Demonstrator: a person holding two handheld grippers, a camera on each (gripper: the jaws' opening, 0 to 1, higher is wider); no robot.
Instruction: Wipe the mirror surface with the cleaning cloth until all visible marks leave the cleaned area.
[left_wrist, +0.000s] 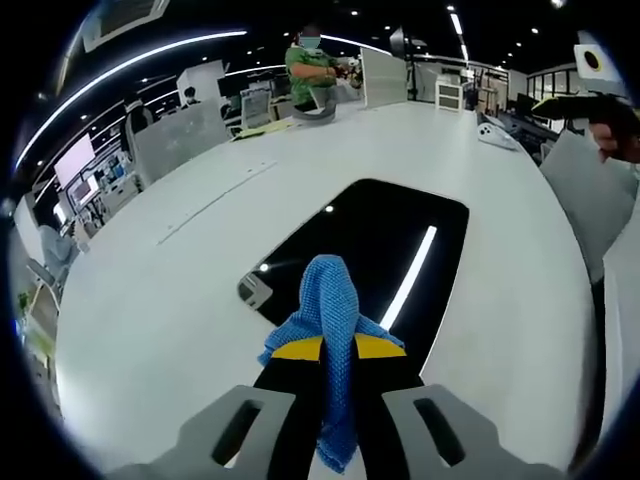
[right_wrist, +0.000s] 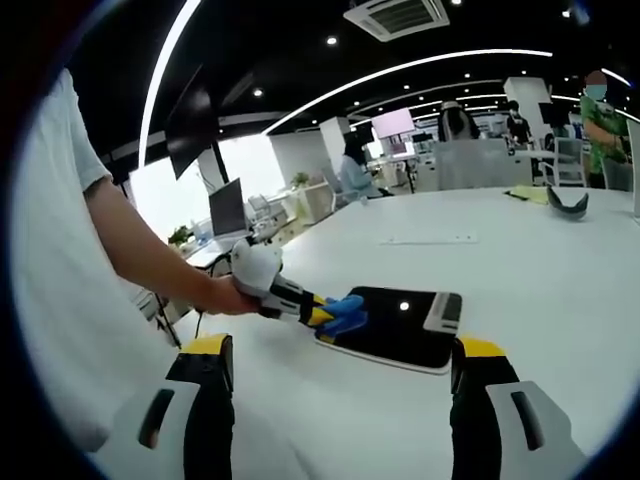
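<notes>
Right gripper view has the person's bare forearm reaching in from the left, the hand (right_wrist: 222, 296) wrapped round the handle of the left tongs (right_wrist: 325, 316), which point toward the mirror (right_wrist: 395, 330) with their yellow tips at its near-left edge. Those tongs are pinched closed on a blue cleaning cloth (right_wrist: 348, 310), and the cloth sits at that edge of the glass. The right tongs (right_wrist: 335, 385) hover nearer to us with the jaws spread wide apart and nothing between them.

From the left gripper view the left tongs (left_wrist: 338, 350) grip the bunched cloth (left_wrist: 328, 330), which hides where the jaw tips meet; its lower end hangs down between the grey jaw bodies. Whether the cloth actually presses on the glass I cannot tell.

The mirror (left_wrist: 385, 240) lies flat on the white surface (left_wrist: 180, 300), dark, with rounded corners, reflecting ceiling light strips and spots. A small grey tab (left_wrist: 254, 290) sits at one edge. Any marks on the glass are too faint to make out.
</notes>
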